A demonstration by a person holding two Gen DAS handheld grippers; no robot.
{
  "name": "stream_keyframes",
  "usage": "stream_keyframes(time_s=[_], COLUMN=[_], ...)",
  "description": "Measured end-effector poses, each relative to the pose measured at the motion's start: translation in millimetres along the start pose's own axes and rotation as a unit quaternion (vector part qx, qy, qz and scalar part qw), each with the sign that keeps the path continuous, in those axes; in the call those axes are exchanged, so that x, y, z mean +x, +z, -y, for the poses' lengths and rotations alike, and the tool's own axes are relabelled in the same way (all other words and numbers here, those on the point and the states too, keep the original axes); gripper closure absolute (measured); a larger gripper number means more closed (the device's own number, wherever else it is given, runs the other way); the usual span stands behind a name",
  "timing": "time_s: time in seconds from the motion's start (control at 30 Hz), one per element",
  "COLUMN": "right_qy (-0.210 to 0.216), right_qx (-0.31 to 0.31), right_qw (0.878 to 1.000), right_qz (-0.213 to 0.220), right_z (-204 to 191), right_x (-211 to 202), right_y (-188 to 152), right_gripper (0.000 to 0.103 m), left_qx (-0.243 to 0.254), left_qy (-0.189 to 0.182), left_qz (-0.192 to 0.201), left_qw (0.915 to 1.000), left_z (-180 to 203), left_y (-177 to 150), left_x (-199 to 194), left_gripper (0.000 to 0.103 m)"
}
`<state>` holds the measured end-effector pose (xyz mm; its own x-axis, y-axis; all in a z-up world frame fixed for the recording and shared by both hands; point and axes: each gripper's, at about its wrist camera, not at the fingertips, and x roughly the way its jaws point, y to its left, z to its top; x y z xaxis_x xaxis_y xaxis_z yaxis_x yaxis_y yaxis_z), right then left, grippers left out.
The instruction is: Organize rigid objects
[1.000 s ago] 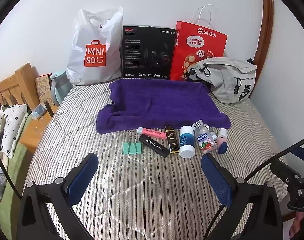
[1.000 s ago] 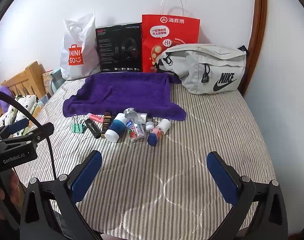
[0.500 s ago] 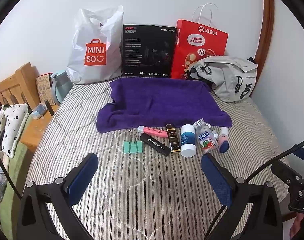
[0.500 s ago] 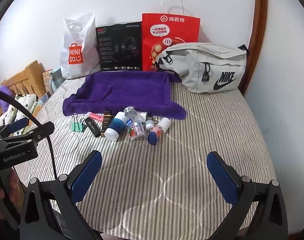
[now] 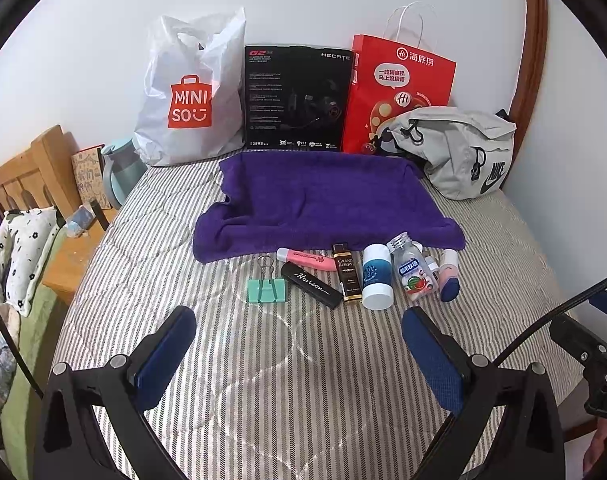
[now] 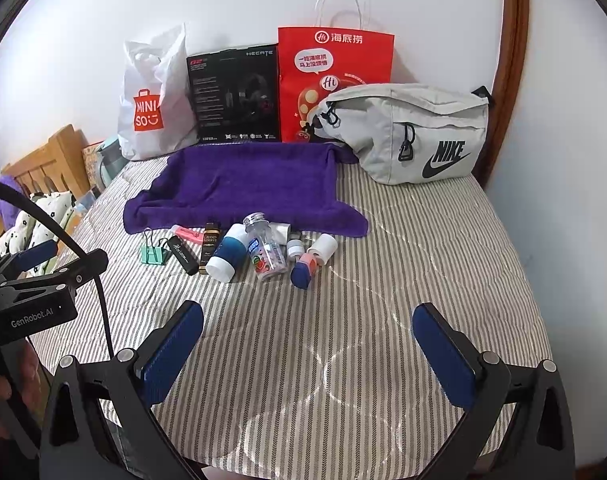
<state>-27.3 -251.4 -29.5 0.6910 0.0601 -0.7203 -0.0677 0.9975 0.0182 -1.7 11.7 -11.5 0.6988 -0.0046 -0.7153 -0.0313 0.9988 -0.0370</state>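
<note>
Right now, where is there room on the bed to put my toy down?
The purple towel is bare on top. The striped quilt is free right of the small bottles, and between the bottle row and both open grippers. It is crowded along the towel's near edge.

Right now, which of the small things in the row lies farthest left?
The green binder clip, alone at the row's left end, beside the black stick; the bottles lie to the right.

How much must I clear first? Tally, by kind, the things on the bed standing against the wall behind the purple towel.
White plastic bag: 1
Black box: 1
Red paper bag: 1
Grey waist bag: 1
Total: 4
</note>
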Motion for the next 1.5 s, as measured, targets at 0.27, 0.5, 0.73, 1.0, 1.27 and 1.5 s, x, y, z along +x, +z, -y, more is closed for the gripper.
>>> stream_keyframes(time_s=[0.27,0.5,0.73,1.0,1.27,1.5], right_qy=[-0.003,-0.002,-0.002,0.001,0.001,0.009], right_qx=[0.000,0.003,0.004,0.005,0.005,0.008], right_qw=[1.000,1.000,1.000,1.000,1.000,1.000], right_qz=[0.000,-0.003,-0.004,-0.005,-0.006,-0.017], right_z=[1,1,3,3,2,4], right_x=[0,1,2,3,3,16], right_y=[0,1,0,0,0,0], right_gripper=[0.000,0.000,0.000,0.000,0.000,0.000], left_qx=[0.002,0.002,0.004,0.003,0.006,0.008], left_qy=[0.003,0.005,0.008,0.008,0.012,0.018], left_qz=[-0.002,-0.004,-0.006,-0.007,-0.011,-0.024], left_qw=[1.0000,1.0000,0.9999,0.9999,0.9999,0.9995], left_z=[0,2,5,4,4,-1], left_y=[0,0,1,1,0,4], left_x=[0,2,4,4,6,18], left_gripper=[0.000,0.000,0.000,0.000,0.000,0.000])
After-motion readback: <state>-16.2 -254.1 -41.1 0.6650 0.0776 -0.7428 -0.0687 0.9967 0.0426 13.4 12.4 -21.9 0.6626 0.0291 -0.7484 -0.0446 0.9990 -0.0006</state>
